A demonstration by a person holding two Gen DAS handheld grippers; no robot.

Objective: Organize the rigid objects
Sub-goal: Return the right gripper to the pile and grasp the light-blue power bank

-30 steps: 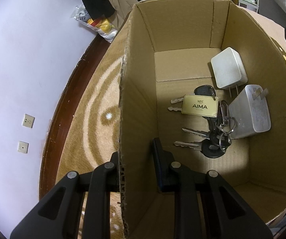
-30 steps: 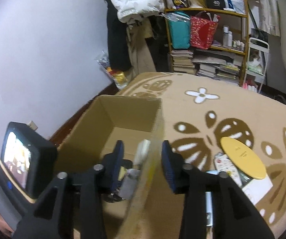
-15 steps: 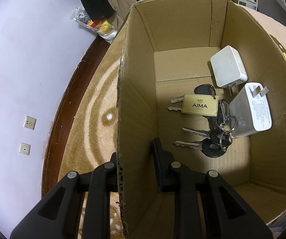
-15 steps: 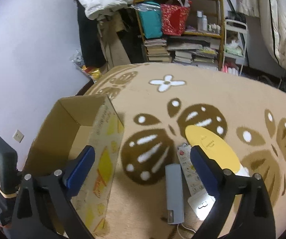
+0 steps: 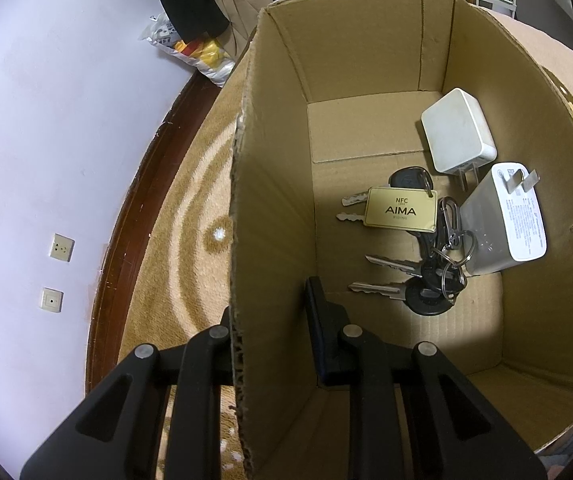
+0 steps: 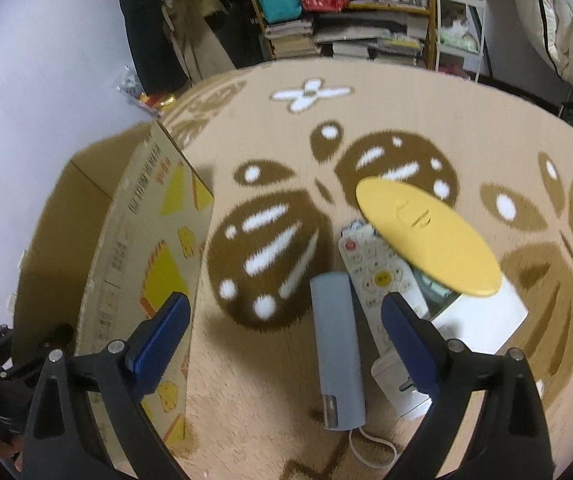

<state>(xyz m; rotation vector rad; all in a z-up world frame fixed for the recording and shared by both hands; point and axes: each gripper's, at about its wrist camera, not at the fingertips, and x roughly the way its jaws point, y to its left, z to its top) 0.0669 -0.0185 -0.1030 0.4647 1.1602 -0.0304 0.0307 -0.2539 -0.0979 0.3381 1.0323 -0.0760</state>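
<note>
Left hand-held gripper [image 5: 274,320] is clamped on the cardboard box [image 5: 242,208] wall at lower centre, likely steadying it. Inside lie keys [image 5: 410,240] and two chargers [image 5: 458,136]. Right hand-held gripper [image 6: 286,320], jaws wide apart and empty, hangs over the grey stick [image 6: 338,356] on the carpet [image 6: 406,120], probably next.

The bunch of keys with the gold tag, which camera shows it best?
The left wrist view. It looks straight down into the cardboard box, where the bunch of keys lies on the floor of the box beside two white chargers. The right wrist view shows only the box's outer printed wall; the keys are hidden.
</note>
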